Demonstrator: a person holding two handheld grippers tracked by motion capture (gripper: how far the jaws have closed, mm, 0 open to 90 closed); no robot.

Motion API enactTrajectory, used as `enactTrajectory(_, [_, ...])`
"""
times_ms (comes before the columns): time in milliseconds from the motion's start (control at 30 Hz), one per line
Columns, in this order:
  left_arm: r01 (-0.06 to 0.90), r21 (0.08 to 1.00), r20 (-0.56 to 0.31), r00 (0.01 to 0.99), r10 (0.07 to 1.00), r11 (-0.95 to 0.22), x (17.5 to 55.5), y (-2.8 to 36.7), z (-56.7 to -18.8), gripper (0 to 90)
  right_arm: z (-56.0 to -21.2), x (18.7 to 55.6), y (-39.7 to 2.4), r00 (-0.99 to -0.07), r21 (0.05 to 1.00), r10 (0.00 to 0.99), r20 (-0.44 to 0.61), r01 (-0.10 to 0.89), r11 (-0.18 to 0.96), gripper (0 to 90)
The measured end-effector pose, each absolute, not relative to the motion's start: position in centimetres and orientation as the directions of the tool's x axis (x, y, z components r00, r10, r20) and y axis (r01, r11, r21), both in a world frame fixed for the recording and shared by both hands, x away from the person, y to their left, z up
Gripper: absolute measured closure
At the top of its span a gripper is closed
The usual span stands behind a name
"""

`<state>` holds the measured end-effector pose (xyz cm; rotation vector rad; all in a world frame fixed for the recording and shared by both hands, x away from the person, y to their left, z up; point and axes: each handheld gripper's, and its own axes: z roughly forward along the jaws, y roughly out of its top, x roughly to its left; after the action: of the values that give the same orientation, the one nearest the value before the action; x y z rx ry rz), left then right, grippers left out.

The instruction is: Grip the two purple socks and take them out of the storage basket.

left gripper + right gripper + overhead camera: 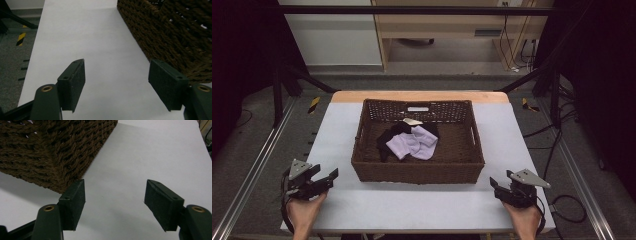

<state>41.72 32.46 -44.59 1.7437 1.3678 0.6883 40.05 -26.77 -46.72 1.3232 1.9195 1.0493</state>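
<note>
We see brown wicker basket mid-table, lilac cloth atop black garment inside. Left gripper near front-left corner, jaws spread, nothing between. Right gripper near front-right corner, likewise spread (both low over tabletop, apart from basket).

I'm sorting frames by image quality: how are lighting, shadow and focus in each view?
High view: the table is evenly lit, the surroundings dark, the picture a little soft. Left gripper view: the basket weave is fairly sharp, with the jaws near the lens softer and dim. Right gripper view: the basket casts a soft shadow on the table beneath it.
</note>
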Motion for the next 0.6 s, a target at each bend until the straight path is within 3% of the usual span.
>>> enactTrajectory(200, [0.496, 0.858, -0.004, 0.258, 0.966, -0.129, 41.3, 31.3, -43.7, 28.8, -47.1, 40.2, -27.2, -0.324, 0.844, 0.946, -0.025, 0.501, 0.194, 30.8])
enactTrajectory(600, [0.448, 0.889, -0.035, 0.278, 0.96, -0.097, 40.3, 30.8, -40.8, 30.5, -47.1, 40.0, -27.7, -0.32, 0.853, 0.947, -0.015, 0.491, 0.179, 30.7])
